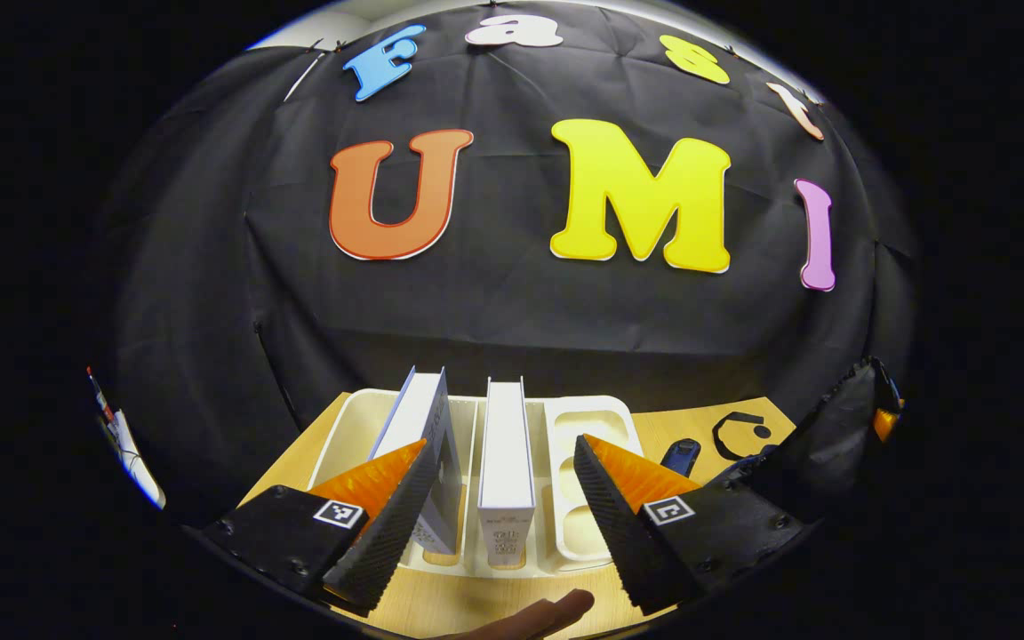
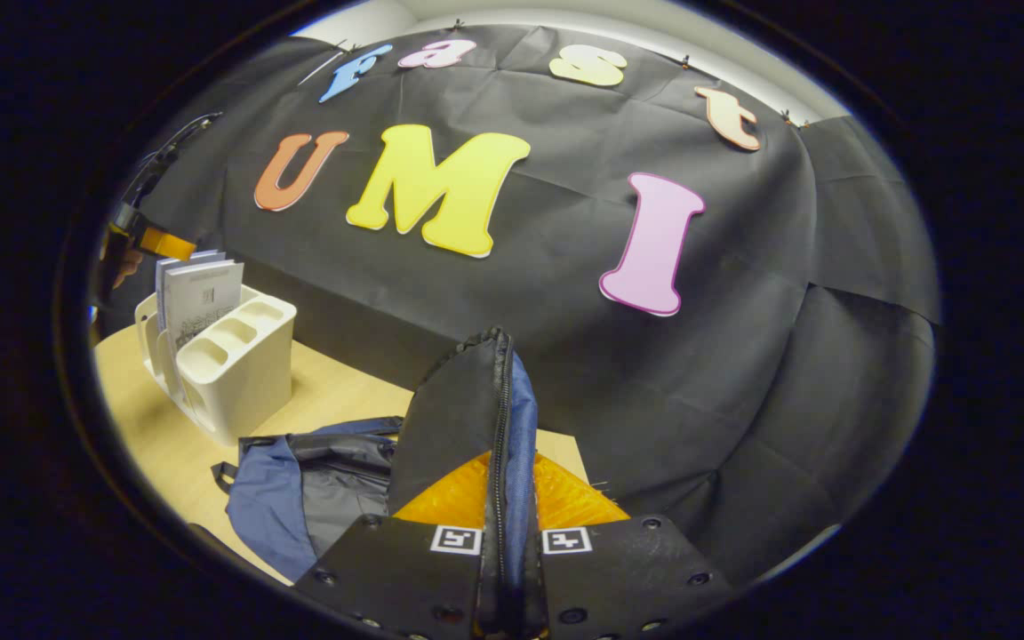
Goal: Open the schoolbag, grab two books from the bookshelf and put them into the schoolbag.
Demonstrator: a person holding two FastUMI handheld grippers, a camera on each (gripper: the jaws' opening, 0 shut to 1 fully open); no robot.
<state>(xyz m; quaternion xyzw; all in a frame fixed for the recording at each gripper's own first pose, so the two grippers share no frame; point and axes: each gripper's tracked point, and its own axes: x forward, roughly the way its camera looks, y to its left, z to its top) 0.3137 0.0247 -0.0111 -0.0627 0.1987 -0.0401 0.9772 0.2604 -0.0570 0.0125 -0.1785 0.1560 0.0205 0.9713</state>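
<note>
Your left tongs gape around two books; close off-centre and both topple. Your right tongs clench the schoolbag's flap; slackening shuts the bag.

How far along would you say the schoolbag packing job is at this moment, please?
Done: the blue and black fabric schoolbag lies unzipped, and the right gripper is shut on its raised flap. In hand: the left gripper is open around two white upright books in the cream plastic bookshelf, gripping neither yet. Left: lifting both books and putting them into the bag.
</note>
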